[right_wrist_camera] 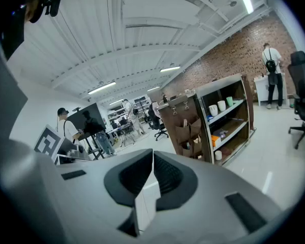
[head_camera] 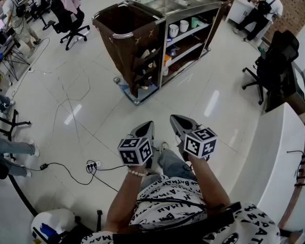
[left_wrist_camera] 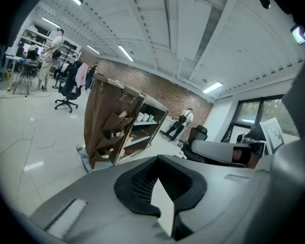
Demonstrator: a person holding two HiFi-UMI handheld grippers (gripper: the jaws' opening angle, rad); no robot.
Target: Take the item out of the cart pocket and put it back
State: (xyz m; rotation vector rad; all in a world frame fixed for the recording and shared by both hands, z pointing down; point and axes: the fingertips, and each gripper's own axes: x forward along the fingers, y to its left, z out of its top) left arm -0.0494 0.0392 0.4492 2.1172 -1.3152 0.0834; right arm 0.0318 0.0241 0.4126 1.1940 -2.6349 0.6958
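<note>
The cart (head_camera: pixel 189 4) stands far ahead across the white floor, with a brown bag (head_camera: pixel 123 27) on its left end. Brown pockets (head_camera: pixel 145 61) on the bag's side hold small items too distant to name. The pockets also show in the left gripper view (left_wrist_camera: pixel 113 127) and in the right gripper view (right_wrist_camera: pixel 189 131). My left gripper (head_camera: pixel 146 127) and right gripper (head_camera: pixel 176 120) hover side by side close to my body, well short of the cart. Both point slightly downward. The left gripper (left_wrist_camera: pixel 156 161) and the right gripper (right_wrist_camera: pixel 152 154) have jaws that meet at the tips with nothing between them.
White cups (head_camera: pixel 179 28) stand on the cart's shelf. A power strip and cable (head_camera: pixel 91 165) lie on the floor at the near left. A white counter (head_camera: pixel 274 151) runs along the right, with a black office chair (head_camera: pixel 274 65) beyond it. People and more chairs (head_camera: pixel 68 19) are at the back left.
</note>
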